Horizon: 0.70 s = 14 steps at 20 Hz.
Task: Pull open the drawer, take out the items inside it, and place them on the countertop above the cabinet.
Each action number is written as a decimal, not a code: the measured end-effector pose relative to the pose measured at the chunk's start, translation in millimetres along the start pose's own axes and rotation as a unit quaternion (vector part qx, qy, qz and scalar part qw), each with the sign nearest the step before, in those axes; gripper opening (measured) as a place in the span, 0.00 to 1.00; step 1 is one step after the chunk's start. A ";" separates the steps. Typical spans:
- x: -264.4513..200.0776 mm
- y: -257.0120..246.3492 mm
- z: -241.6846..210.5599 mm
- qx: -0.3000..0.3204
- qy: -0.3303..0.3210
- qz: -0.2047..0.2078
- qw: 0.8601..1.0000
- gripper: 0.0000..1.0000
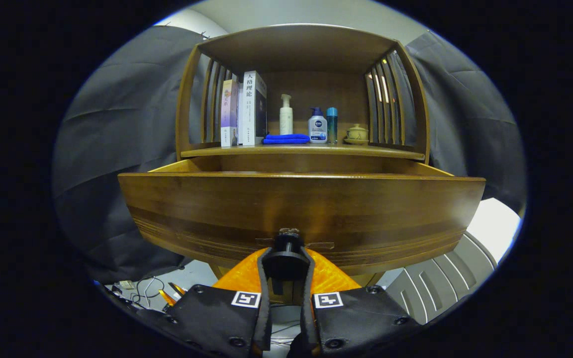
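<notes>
A wooden drawer (296, 209) stands pulled out from the cabinet, its broad front panel facing me. A dark round knob (287, 248) sits at the lower middle of that panel. My gripper (286, 266) is shut on the knob, one finger pressing each side. The drawer's inside is hidden behind the front panel. Above it lies the countertop (391, 151), under a wooden shelf frame.
On the countertop stand two books (244, 109), a white pump bottle (286, 115), a folded blue cloth (286, 139), a blue-capped bottle (317, 125), a teal tube (332, 125) and a small lidded pot (356, 133). Cables (147, 291) lie on the floor at lower left.
</notes>
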<state>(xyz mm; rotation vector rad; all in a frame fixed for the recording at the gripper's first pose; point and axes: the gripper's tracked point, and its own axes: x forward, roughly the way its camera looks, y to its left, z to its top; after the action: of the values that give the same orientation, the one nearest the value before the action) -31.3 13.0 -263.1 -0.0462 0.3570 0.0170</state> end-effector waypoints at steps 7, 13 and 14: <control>-12.0 1.9 -6.6 0.003 0.008 0.013 1.000 0.25; -26.8 7.5 -12.5 0.001 0.016 0.027 1.000 0.25; -27.1 7.8 -11.7 0.000 0.015 0.028 0.999 0.25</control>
<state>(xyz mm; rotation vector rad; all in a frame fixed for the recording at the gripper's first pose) -61.0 20.0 -264.9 -0.0372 0.3878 0.0722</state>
